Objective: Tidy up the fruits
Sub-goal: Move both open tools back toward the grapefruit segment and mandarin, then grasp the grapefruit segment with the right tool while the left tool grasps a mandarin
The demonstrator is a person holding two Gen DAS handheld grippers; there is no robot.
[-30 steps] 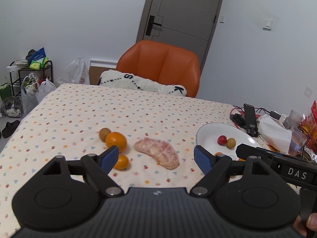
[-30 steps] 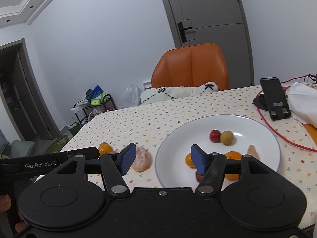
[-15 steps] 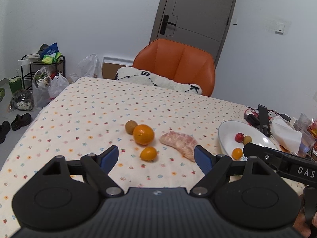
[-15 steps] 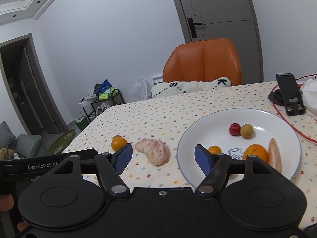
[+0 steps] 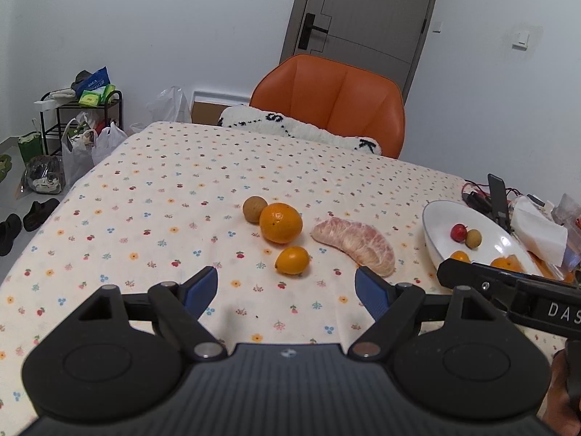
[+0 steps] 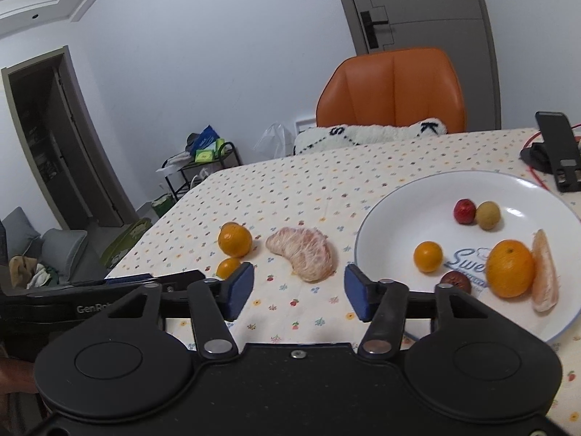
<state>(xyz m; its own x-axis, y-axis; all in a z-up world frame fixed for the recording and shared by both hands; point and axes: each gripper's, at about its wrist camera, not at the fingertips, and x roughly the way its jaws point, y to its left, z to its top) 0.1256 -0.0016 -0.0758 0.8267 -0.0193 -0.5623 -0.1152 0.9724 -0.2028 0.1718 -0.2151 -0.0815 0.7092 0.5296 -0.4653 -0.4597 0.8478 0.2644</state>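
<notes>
On the flowered tablecloth lie a brown longan [image 5: 255, 209], a large orange [image 5: 280, 222] [image 6: 235, 239], a small orange [image 5: 292, 260] [image 6: 228, 267] and a peeled pomelo piece [image 5: 356, 245] [image 6: 303, 253]. The white plate [image 6: 399, 203] [image 5: 435, 218] at the right holds a red fruit [image 6: 464, 211], a longan [image 6: 488, 215], two oranges [image 6: 510, 273], a dark fruit and a pomelo slice [image 6: 543, 270]. My left gripper [image 5: 287, 292] is open, near side of the small orange. My right gripper [image 6: 298, 290] is open just short of the pomelo piece. Both are empty.
An orange chair [image 5: 328, 103] with a white cushion [image 5: 301, 130] stands at the far table edge. A phone stand [image 6: 553, 149], red cables and tissues [image 5: 537, 232] crowd the right side. A rack and bags [image 5: 80, 127] stand on the floor at left.
Both grippers have drawn back and swung left. The loose fruits now sit more centred in both views; the plate has slid to the right. Both stayed open.
</notes>
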